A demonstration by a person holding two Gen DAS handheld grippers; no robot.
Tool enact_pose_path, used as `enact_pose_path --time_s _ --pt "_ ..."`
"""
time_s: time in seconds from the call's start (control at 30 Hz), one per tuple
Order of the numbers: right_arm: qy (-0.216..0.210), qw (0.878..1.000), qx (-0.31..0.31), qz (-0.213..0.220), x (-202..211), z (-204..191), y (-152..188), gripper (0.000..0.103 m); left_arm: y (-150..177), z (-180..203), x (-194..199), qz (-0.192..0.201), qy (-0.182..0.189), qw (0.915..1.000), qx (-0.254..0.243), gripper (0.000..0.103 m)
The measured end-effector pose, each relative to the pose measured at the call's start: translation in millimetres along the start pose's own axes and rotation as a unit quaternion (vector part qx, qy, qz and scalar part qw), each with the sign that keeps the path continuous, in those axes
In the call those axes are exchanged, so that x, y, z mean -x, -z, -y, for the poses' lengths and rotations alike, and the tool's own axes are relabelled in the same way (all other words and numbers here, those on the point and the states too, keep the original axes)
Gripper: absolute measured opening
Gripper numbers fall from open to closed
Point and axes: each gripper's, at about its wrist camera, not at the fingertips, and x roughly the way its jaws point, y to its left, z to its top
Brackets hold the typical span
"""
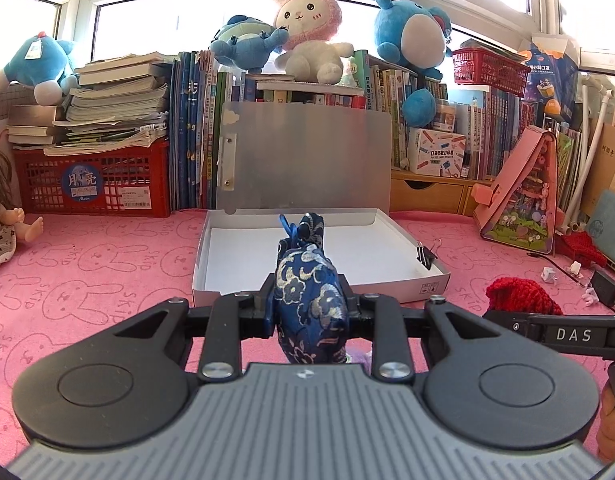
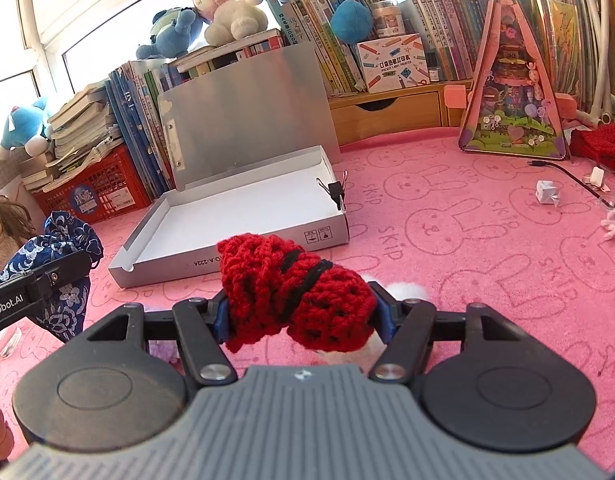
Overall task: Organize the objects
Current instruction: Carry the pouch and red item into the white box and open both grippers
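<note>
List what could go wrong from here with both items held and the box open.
1. The blue brocade pouch bulges out of the left hand-held gripper and might slip.
2. The red knitted piece in the right hand-held gripper may snag the binder clip on the box wall.

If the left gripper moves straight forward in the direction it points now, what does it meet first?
Probably the near wall of the open white box. The left gripper, shut on the blue pouch, points at it over the pink mat. If it is held higher, it may pass over the wall; height is unclear.
</note>
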Motion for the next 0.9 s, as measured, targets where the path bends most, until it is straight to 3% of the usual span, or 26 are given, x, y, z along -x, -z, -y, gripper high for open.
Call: enact_pose_path --time_s 0.2,0.5,0.9 --pt "-0.010 1.000 0.021 -0.009 -25.1 0.9 -28.7 0.067 -26.9 -15.4 -35.4 -0.011 0.013 0.9995 0.026 0.032" --pt "-0.013 0.998 0.046 -0.028 -84.7 -11.2 -66.5 0.067 -57.9 -36.0 -111.9 -0.049 -0.018 0.9972 0.053 0.032" --pt "0.000 0.998 0.034 -0.057 -151.1 -17.2 -79.6 0.067 -47.0 -52.4 -184.8 -0.105 -0.051 0.9908 0.068 0.032"
